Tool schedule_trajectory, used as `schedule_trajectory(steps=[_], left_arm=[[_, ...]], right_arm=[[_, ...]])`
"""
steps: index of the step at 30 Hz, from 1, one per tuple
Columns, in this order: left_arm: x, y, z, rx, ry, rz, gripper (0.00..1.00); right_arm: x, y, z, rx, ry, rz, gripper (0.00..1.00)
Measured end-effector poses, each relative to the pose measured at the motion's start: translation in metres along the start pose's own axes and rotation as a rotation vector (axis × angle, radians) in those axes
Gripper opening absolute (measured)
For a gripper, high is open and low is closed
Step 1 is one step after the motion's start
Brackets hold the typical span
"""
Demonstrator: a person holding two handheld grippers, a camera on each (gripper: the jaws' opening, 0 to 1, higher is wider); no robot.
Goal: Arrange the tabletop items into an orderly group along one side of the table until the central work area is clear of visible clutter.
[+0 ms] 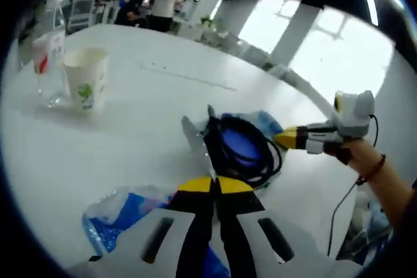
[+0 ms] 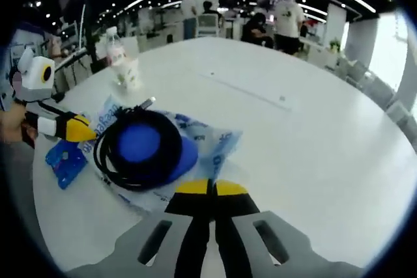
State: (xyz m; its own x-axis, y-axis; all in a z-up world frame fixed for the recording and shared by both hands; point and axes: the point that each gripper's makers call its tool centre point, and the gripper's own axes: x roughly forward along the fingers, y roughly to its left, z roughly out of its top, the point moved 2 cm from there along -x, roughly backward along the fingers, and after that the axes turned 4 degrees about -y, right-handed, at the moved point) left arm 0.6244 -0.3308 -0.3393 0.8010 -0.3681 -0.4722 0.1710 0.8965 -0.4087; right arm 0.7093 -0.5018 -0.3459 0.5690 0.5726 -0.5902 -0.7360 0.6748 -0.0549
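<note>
Left tongs (image 1: 215, 185): together, gripping nothing visible.
Right tongs (image 2: 210, 189): together at the clear blue-printed plastic bag (image 2: 208, 144).
Advice: drag the bag with the coiled black cable (image 2: 137, 151) slowly toward the white paper cup (image 1: 86, 76).

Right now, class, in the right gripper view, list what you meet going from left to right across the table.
Other hand-held gripper → small blue packet → coiled black cable → clear plastic bag → bare white table.

Open tabletop (image 2: 313, 135) beyond cable coil (image 2: 133, 151)
</note>
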Motion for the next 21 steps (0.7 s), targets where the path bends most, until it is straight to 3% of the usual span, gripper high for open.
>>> schedule_trajectory(steps=[14,21], left_arm=[[-0.005,0.024,0.039,-0.009,-0.039,-0.001,0.0],[-0.004,0.043,0.055,-0.014,-0.045,0.014,0.0]], right_arm=[[-0.003,0.014,0.037,-0.019,-0.035,-0.036,0.01],[0.004,0.026,0.048,-0.034,-0.011,-0.032,0.01]])
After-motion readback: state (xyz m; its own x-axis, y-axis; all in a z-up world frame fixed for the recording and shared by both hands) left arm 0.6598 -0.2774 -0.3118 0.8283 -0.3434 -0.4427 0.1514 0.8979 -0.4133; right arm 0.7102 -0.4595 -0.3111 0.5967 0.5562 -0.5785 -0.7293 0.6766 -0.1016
